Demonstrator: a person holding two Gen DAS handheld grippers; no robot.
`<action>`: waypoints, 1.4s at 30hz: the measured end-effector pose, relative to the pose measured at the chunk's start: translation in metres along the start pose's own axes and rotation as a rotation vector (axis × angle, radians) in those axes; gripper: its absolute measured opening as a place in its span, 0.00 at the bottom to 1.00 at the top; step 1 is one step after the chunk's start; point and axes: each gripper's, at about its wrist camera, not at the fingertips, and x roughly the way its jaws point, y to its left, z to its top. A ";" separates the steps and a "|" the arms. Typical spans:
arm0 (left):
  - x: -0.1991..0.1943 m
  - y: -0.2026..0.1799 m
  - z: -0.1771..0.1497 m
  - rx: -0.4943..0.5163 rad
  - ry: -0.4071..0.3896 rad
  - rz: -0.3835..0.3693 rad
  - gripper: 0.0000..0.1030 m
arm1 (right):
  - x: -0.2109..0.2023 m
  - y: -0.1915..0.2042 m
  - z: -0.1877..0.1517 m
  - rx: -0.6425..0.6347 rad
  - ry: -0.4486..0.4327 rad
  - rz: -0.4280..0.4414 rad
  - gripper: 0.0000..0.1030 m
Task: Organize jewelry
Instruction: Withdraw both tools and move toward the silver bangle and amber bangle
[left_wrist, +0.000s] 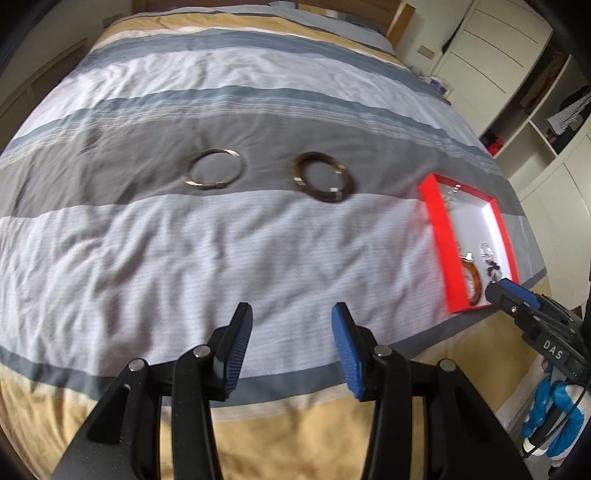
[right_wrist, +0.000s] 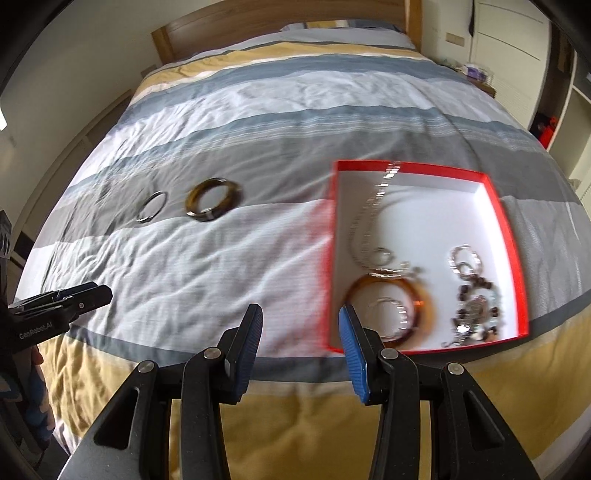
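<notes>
Both bangles (left_wrist: 322, 178) (left_wrist: 216, 170) rigid, light, slick; lying flat on soft bed (left_wrist: 147, 240). Pinch across rim. Left gripper (left_wrist: 291, 343) and right gripper (right_wrist: 301, 345) jaws apart, empty.

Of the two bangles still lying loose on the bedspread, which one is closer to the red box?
The thick brown bangle, which lies between the thin silver bangle and the red box; the silver one is farther away.

Cloth bedspread (left_wrist: 184, 240) wrinkled; thin bangle (left_wrist: 216, 170) shiny metal.
</notes>
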 end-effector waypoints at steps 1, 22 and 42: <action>-0.002 0.006 -0.002 -0.007 -0.002 0.007 0.41 | 0.001 0.006 -0.001 -0.005 0.004 0.003 0.42; -0.032 0.112 -0.021 -0.124 -0.032 0.105 0.42 | 0.035 0.117 -0.005 -0.113 0.085 0.052 0.42; -0.074 0.191 -0.024 -0.186 -0.075 0.144 0.42 | 0.021 0.224 0.010 -0.215 0.102 0.116 0.47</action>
